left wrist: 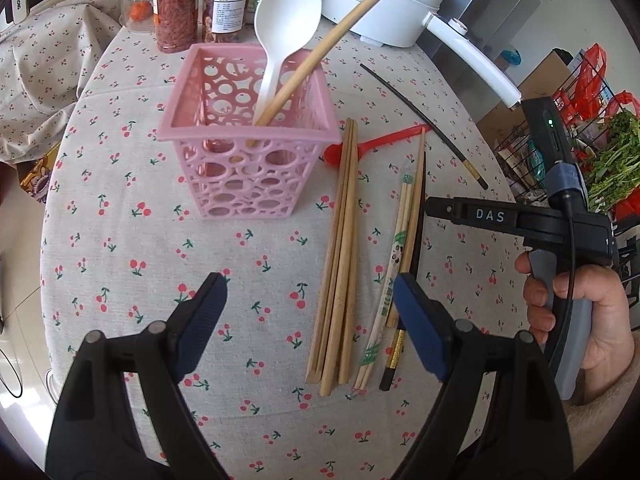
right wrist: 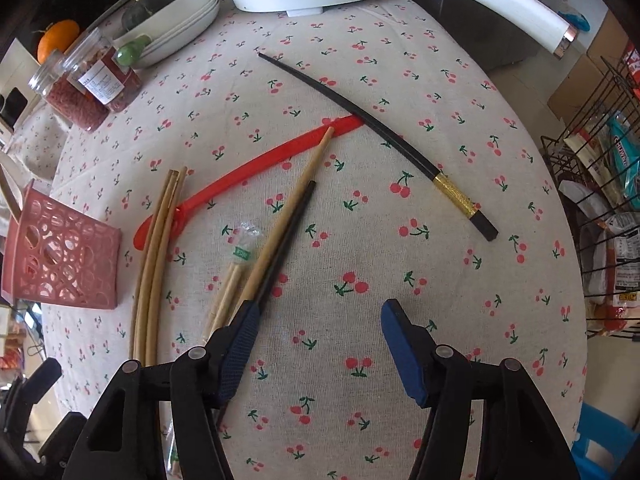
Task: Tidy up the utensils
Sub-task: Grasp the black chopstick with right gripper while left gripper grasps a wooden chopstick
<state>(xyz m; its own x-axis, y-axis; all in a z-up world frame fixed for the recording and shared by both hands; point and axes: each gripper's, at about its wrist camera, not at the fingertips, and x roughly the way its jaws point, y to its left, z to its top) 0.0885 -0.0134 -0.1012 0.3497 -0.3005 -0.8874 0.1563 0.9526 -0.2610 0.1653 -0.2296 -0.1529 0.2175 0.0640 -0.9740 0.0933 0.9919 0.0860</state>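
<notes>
A pink perforated basket (left wrist: 244, 152) stands on the cherry-print tablecloth and holds a white spoon (left wrist: 286, 20) and one bamboo chopstick (left wrist: 344, 28). It also shows in the right wrist view (right wrist: 64, 260). Right of it lie a bundle of bamboo chopsticks (left wrist: 340, 264), a red spoon (right wrist: 248, 168), wrapped disposable chopsticks (left wrist: 390, 276), a crossed bamboo and black chopstick (right wrist: 288, 220), and a black gold-banded chopstick (right wrist: 384, 128). My left gripper (left wrist: 310, 300) is open and empty above the bundle. My right gripper (right wrist: 320, 320) is open and empty over bare cloth.
Jars of dried goods (left wrist: 176, 12) and a white electric pot (left wrist: 380, 0) with a long handle stand at the back. Stacked white dishes (right wrist: 180, 12) sit behind. A wire rack with packets and greens (right wrist: 608, 200) stands off the table's right edge.
</notes>
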